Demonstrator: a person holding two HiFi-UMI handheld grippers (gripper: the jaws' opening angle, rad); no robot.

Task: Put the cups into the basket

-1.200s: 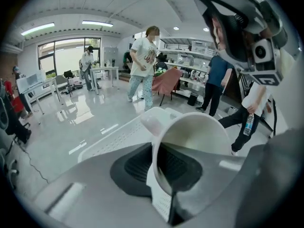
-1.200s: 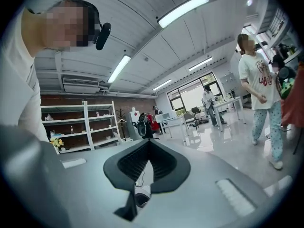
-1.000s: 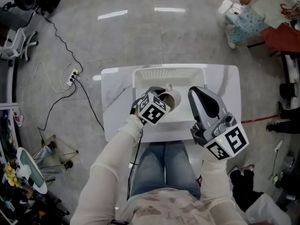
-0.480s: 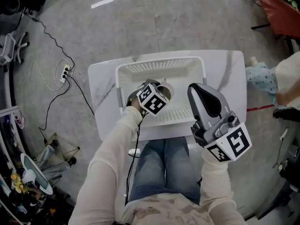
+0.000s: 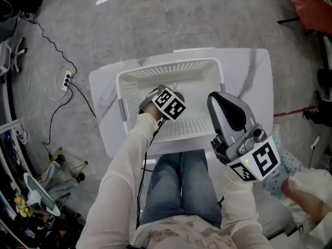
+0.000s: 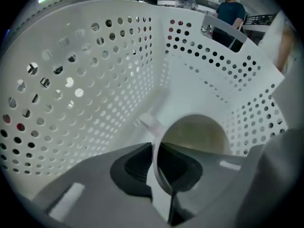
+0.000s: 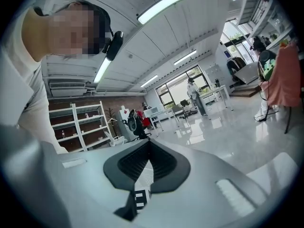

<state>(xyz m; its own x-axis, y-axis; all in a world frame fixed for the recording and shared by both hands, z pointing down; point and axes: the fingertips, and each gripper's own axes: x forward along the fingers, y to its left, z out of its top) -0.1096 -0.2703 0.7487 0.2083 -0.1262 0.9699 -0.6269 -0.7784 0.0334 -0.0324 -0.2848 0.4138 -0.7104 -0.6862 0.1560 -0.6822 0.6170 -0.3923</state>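
A white cup (image 6: 192,136) lies on its side inside the white perforated basket (image 6: 90,84), its mouth turned toward the left gripper view. My left gripper (image 6: 159,164) is shut on the cup's rim, down in the basket close to its floor. In the head view only this gripper's marker cube (image 5: 170,104) shows, over the left half of the basket (image 5: 171,68); the cup is hidden beneath it. My right gripper (image 5: 224,105) is held up over the basket's near right corner, pointing at the ceiling, its jaws (image 7: 148,155) shut on nothing.
The basket stands on a small white marble table (image 5: 257,74), filling most of it. My knees are under the near edge. A cable and power strip (image 5: 66,79) lie on the floor at left. Someone's hand and patterned cloth (image 5: 298,188) are at lower right.
My left gripper has gone down and farther into the basket with the cup. The right gripper has held still. A bystander has moved from upper right to lower right.
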